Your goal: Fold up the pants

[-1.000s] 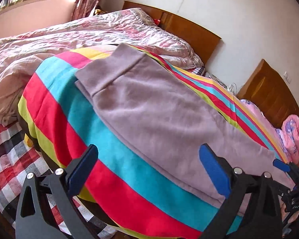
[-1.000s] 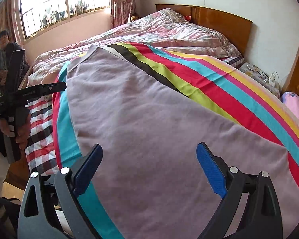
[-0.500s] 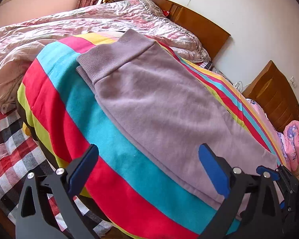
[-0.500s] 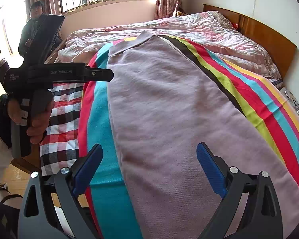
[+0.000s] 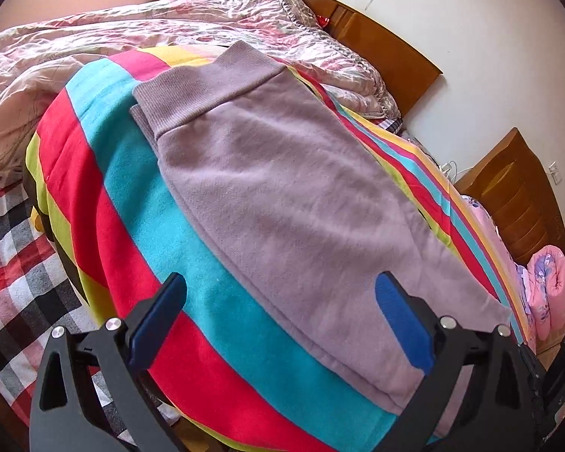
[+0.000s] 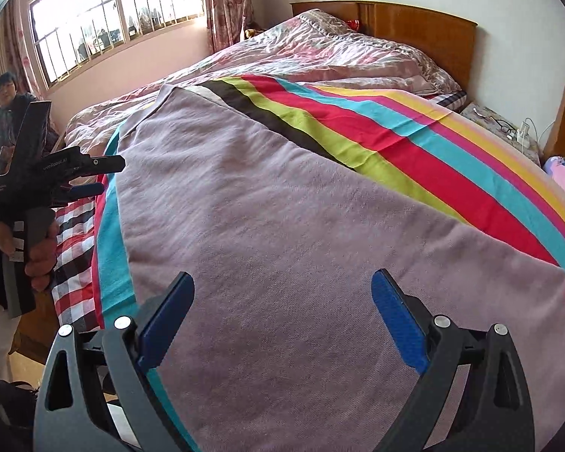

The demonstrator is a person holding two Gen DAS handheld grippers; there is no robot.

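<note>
Mauve-grey sweatpants (image 5: 290, 203) lie flat on a bright striped blanket (image 5: 139, 203), folded lengthwise, ribbed waistband at the far end. They fill the middle of the right wrist view (image 6: 267, 248). My left gripper (image 5: 282, 316) is open and empty, above the pants' near edge. My right gripper (image 6: 282, 312) is open and empty, above the leg end of the pants. The left gripper also shows at the left of the right wrist view (image 6: 83, 177), held in a hand beside the bed.
A crumpled pink floral quilt (image 5: 94, 45) lies behind the blanket. A red checked sheet (image 5: 7, 248) covers the bed's near left. A wooden headboard (image 6: 422, 34) stands against the wall. A person (image 6: 7, 113) stands by the window. A small table (image 6: 501, 128) holds glasses and cables.
Both grippers have shifted over the bed; the left view has moved closer to the pants, the right view has swung back toward the headboard. The pants have not moved. Both stay open.
</note>
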